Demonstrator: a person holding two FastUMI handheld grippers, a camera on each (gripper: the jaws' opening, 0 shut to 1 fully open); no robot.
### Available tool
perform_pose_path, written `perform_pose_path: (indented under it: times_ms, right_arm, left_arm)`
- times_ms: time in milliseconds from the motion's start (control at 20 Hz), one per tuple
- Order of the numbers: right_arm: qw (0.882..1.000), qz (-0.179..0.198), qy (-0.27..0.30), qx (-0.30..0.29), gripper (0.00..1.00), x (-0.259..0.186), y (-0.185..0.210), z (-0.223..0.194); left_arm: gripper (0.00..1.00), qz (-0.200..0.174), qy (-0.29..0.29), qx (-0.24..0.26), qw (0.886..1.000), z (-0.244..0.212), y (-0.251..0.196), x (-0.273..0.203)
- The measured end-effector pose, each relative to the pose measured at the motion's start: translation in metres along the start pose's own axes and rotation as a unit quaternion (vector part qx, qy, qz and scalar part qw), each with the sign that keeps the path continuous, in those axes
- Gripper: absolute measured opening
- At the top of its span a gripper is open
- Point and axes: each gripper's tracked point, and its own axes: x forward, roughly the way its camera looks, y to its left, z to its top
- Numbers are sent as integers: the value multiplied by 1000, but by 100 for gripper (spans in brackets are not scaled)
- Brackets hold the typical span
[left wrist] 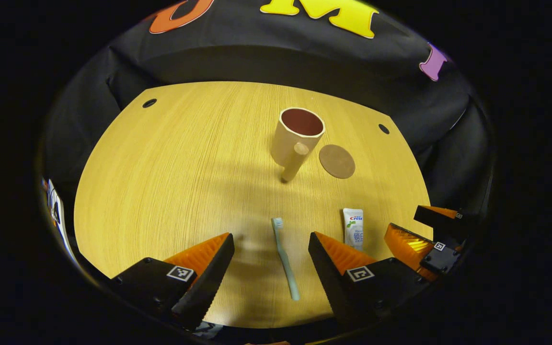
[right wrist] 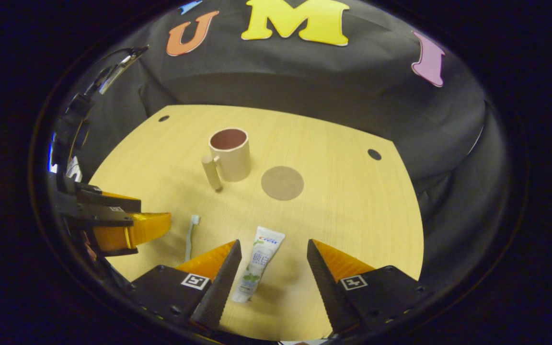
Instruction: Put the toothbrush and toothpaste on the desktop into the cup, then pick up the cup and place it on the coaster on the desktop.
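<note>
Left gripper view: the left gripper (left wrist: 271,249) hangs wide open over the toothbrush (left wrist: 285,258), which lies flat between its fingers, long axis running straight ahead, bristles at the far end. In the right gripper view, the right gripper (right wrist: 271,258) is likewise spread wide astride the toothpaste (right wrist: 258,270), lying lengthwise and slightly slanted. Each gripper is nearest its own item. Ahead stand the cup (left wrist: 297,136) and, just beside it, the coaster (left wrist: 337,161). The tube's near end is hard to make out, probably its cap.

Counter (right wrist: 352,201): light wood grain. On it: upright cup (right wrist: 230,154), flat round coaster (right wrist: 282,183) just beside; toothbrush (right wrist: 190,236) and toothpaste (right wrist: 258,270) lying flat at the near edge, apart.
</note>
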Motion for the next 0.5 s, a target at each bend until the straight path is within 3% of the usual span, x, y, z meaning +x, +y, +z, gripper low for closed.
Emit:
perform_pose_path:
  times_ms: [500]
  right_arm:
    - [988,34,144,42,79,43,11,-43]
  left_arm:
    - [98,-2,88,-22,996,-25,2,43]
